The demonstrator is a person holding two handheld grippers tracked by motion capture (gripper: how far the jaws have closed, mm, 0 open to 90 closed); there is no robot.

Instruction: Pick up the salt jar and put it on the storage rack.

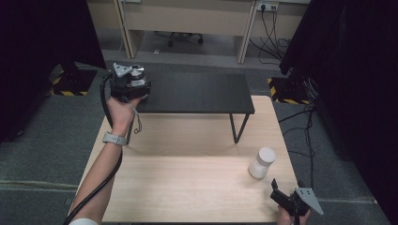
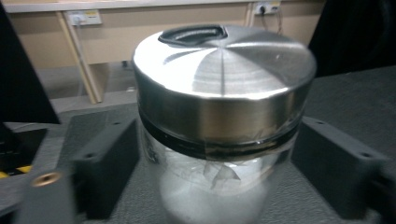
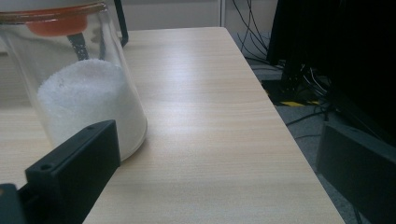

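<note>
The left gripper point(image 1: 133, 86) sits at the near left corner of the black shelf point(image 1: 197, 93), a low raised stand on the far half of the wooden table point(image 1: 187, 187). Between its jaws stands a glass jar with a steel lid point(image 2: 223, 84), with white powder inside. In the left gripper view the jaws stand apart on either side of the glass, with a small gap showing at each side, so the jar appears to rest on the shelf by its own weight and not in a grip. That fits a jar being set down on the shelf.

The right gripper point(image 1: 281, 197) waits low at the near right corner of the table. Its jaws are spread wide with nothing between them. Just beyond its left jaw stands a second jar point(image 3: 79, 88), clear, with white powder and an orange seal under its lid. It stands upright on the table, near enough to be taken next.
</note>
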